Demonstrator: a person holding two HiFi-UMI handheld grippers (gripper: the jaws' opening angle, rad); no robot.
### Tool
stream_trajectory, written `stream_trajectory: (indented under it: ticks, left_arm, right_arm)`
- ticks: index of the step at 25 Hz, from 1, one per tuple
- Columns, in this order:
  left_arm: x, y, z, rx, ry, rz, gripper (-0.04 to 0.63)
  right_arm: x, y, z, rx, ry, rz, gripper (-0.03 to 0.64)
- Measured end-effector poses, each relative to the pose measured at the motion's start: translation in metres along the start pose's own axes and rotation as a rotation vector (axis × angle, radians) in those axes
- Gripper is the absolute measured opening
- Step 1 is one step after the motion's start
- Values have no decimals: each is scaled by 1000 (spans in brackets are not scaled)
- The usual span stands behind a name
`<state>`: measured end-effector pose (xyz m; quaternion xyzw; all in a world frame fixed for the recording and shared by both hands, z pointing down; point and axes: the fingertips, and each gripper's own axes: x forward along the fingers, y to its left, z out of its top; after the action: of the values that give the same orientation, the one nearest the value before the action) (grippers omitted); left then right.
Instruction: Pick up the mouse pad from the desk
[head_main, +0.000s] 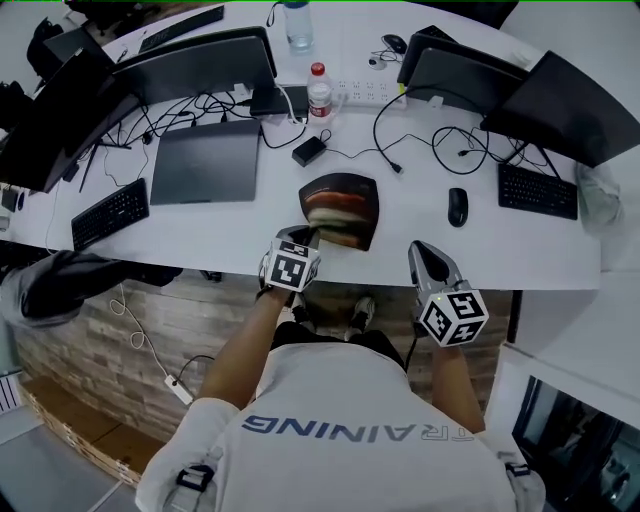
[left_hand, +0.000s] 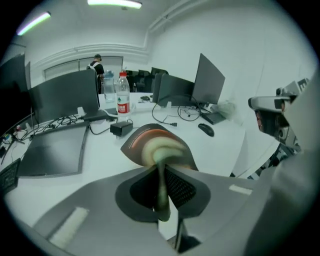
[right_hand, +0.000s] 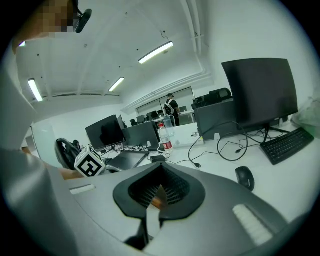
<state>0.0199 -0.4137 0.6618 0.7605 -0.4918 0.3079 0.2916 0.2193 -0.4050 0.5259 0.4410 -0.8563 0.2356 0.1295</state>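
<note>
Left gripper (head_main: 304, 240), at lower centre of the head view, has its jaws closed on the near edge of the mouse pad (head_main: 342, 208). In the left gripper view, the left gripper (left_hand: 161, 172) pinches that edge as a thin upright strip between its pads, and the mouse pad (left_hand: 155, 142) curves away beyond them. Right gripper (head_main: 428, 258), to the right of it, hangs over the front edge of the desk (head_main: 240, 228). In the right gripper view, the right gripper (right_hand: 159, 192) has its jaws together with nothing held. The pad sits just above the left gripper in the head view, with its gripped edge raised and bent upward. Its far edge looks low, at or near the desk surface, though I cannot tell whether it touches. By my reading the grasp is made and the lift is under way but not finished. The next move calls for raising the pad until its far edge hangs free. The grip must stay firm, since a soft pad could droop or slide out. To the right of the pad lies a black mouse (head_main: 457, 206). A dark flat slab (head_main: 205, 160) lies to the upper left, and a bottle (head_main: 319, 95) stands farther up, before the monitors.
</note>
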Motion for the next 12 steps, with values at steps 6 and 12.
stream_trajectory:
  ticks: [6,12]
  left_arm:
    - [-52,-6,49,-45,-186,-15,29]
    - [-130,3,104,-58,-379,7,29]
  right_arm:
    - [-9,5,38,-49,-89,3,11]
    - [-7,24,67,-110,-135,36,11]
